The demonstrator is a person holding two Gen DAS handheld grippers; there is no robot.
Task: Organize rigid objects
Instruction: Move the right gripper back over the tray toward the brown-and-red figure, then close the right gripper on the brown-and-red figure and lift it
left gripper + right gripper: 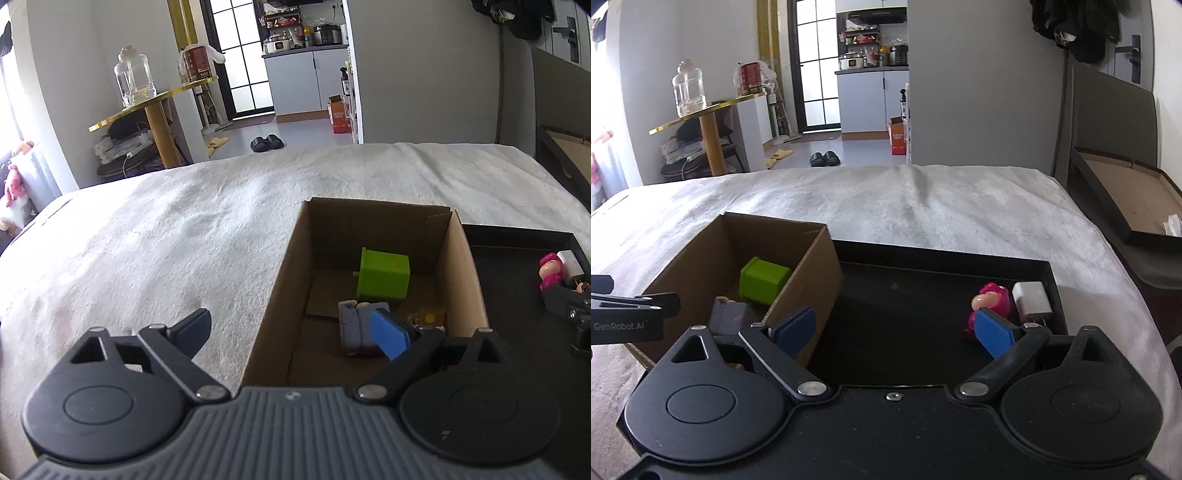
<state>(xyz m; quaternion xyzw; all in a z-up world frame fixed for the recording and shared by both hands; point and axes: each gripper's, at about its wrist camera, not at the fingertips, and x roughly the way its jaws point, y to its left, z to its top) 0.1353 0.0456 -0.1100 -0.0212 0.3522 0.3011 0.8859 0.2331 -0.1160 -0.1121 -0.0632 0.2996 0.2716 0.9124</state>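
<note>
While spread wide, left tongs (295, 332) and right tongs (895, 328) both empty.

Daylight from left, blown-out glare at left edge. White fleecy bed cover (184, 229) bright; shallow black tray (923, 295) interior dark, detail lost. Strong fisheye bending at edges. Mostly sharp focus.
</note>
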